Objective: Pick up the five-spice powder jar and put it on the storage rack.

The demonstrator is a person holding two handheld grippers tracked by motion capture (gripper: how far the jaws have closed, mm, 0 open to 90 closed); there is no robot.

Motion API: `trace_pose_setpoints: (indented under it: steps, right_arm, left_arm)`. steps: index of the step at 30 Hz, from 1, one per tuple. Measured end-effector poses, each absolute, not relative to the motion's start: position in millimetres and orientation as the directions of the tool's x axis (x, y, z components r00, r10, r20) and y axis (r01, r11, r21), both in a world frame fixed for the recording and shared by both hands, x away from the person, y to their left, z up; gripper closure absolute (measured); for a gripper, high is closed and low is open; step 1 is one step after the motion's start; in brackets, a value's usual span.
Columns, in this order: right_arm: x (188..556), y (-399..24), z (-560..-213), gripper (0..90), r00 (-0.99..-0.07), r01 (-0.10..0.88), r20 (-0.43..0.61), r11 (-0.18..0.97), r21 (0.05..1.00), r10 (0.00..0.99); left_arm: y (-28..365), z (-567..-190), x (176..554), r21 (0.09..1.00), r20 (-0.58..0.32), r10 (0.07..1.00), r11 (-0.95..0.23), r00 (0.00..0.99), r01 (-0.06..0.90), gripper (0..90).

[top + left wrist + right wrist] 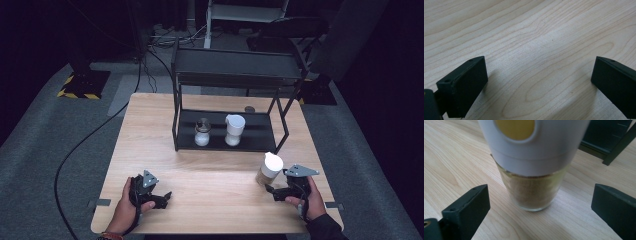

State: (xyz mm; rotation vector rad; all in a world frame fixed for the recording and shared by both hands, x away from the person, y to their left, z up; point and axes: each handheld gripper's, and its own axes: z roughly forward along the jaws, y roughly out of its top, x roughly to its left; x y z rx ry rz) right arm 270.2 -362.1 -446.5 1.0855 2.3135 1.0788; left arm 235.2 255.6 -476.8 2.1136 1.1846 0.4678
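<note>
Over at the table's near-left, the left gripper (159,196) rests low on the bare wooden table (210,175), jaws spread wide with nothing between them. Further right stands the spice jar (269,168), upright with a white lid and brown contents, just ahead of the right gripper (272,192), whose jaws gape open on either side without touching the glass.

High view overhead, facing forward — both gripper views close, low over the shared table (215,187).
</note>
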Motion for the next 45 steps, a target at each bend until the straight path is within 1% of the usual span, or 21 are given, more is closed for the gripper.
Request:
trace_pose_setpoints:
  steps: [14, 20, 26, 31, 35, 40, 42, 45]
  right_arm:
    - [270, -346, -451, 2.5, -0.59, 0.483, -0.002, 0.354, 0.801, 0.808]
    - [270, -340, -450, 2.8, -0.59, 0.473, -0.012, 0.357, 0.805, 0.808]
    - [272, -336, -444, 3.0, -0.597, 0.462, -0.031, 0.376, 0.803, 0.801]
    - [274, -336, -437, 3.2, -0.597, 0.458, -0.029, 0.37, 0.809, 0.802]
    - [276, -335, -433, 4.8, -0.597, 0.456, -0.037, 0.377, 0.806, 0.801]
    - [279, -332, -429, 10.6, -0.603, 0.458, -0.039, 0.385, 0.801, 0.797]
    - [279, -330, -427, 11.0, -0.604, 0.455, -0.046, 0.391, 0.8, 0.796]
    - [281, -328, -425, 15.3, -0.605, 0.459, -0.045, 0.394, 0.796, 0.795]
  left_arm:
    - [256, -477, 235, 0.697, -0.01, 0.851, -0.371, 0.526, 0.614, 0.6]
    - [256, -477, 235, 0.697, -0.01, 0.851, -0.371, 0.526, 0.614, 0.7]
    - [256, -477, 235, 0.697, -0.01, 0.85, -0.371, 0.526, 0.614, 0.6]
    - [256, -477, 235, 0.697, -0.01, 0.85, -0.371, 0.526, 0.614, 0.6]
    - [256, -477, 235, 0.697, -0.01, 0.85, -0.371, 0.526, 0.614, 0.6]
    - [256, -477, 235, 0.697, -0.01, 0.85, -0.371, 0.526, 0.614, 0.6]
    - [256, -477, 235, 0.697, -0.01, 0.85, -0.371, 0.526, 0.614, 0.6]
    - [256, -477, 235, 0.697, -0.01, 0.85, -0.372, 0.526, 0.614, 0.6]
